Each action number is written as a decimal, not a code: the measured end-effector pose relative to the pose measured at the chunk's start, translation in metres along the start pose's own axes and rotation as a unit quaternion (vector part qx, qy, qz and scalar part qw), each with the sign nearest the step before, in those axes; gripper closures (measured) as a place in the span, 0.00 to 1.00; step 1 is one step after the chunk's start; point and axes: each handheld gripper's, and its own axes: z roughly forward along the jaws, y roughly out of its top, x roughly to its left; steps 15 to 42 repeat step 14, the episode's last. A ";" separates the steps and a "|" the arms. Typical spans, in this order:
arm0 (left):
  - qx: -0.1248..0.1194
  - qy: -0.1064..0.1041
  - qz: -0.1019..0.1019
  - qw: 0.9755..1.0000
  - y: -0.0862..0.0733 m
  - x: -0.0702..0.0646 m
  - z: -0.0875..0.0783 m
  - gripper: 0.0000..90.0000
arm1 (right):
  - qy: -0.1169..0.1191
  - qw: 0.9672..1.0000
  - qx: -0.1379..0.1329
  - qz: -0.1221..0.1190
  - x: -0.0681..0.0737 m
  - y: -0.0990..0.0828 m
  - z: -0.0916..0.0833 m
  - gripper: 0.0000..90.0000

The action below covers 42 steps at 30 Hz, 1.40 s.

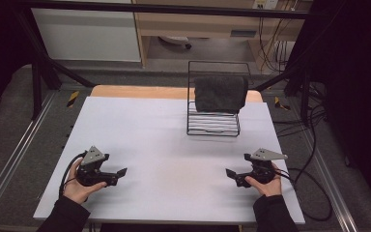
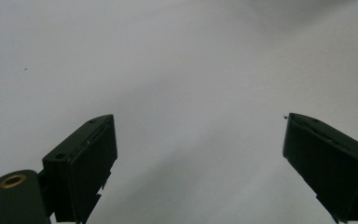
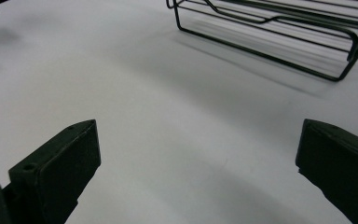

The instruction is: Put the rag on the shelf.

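White table (image 1: 164,145), rack (image 1: 213,123) probably crosswise.

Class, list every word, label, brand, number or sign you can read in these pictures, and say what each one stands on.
None can be read.
The wire rack, the dark cloth draped over it, the white table and both grippers, left and right, bear no lettering.
A small bluish plate on the shelf unit behind the table may be a label: too small and blurred to read.

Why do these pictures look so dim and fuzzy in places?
High view: table lit, surroundings dark, cloth a detail-less dark shape. Left gripper view: close jaws soft, tabletop featureless. Right gripper view: rack casts soft shadows; jaws blurred, corners dim.
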 end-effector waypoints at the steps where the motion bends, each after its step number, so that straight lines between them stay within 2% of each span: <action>1: -0.001 0.000 -0.002 1.000 -0.002 0.001 0.000 0.11 | 0.000 1.000 0.003 0.003 -0.001 -0.003 0.000 0.01; 7: 0.003 0.004 -0.004 1.000 -0.013 0.006 -0.001 0.11 | 0.005 1.000 0.021 0.009 -0.007 -0.016 -0.001 0.01; 14: 0.007 0.004 0.001 1.000 -0.016 0.007 0.001 0.11 | 0.003 0.999 0.033 0.007 -0.007 -0.019 0.004 0.01; 42: 0.007 0.004 0.001 1.000 -0.016 0.007 0.001 0.11 | 0.003 0.999 0.033 0.007 -0.007 -0.019 0.004 0.01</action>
